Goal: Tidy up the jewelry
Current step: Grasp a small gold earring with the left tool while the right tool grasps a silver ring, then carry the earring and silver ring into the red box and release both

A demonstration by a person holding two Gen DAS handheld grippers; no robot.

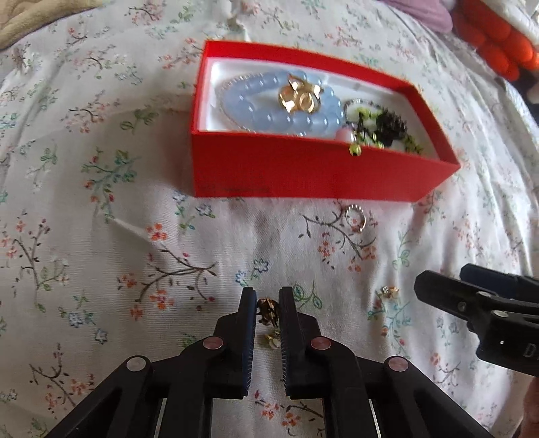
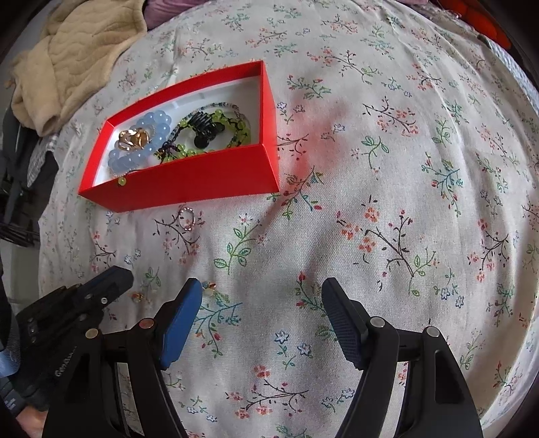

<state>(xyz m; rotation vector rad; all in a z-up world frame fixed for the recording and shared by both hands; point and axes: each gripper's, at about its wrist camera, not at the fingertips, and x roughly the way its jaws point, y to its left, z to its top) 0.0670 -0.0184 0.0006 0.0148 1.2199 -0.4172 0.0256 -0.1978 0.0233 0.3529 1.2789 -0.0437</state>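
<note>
Most of the jewelry already lay in the red box (image 1: pixel 303 168) at upper centre, while the left gripper (image 1: pixel 266 300) jaws clenched a small earring (image 1: pixel 267 311) on the bed at the bottom, the right gripper (image 2: pixel 262 296) hung released, and a ring (image 1: pixel 355 217) just below the box remained.

We see floral bedsheet (image 2: pixel 387 168) spread over bed, white ground, printed twigs with small flowers, creased. We note beige quilted blanket (image 2: pixel 77 50) bunched at far left corner. We spot mauve cloth (image 1: pixel 424 11) at far edge, just beside orange knobbly item (image 1: pixel 495 43). Dark clutter (image 2: pixel 20 188) off bed's left side, too dim for us to identify.
</note>
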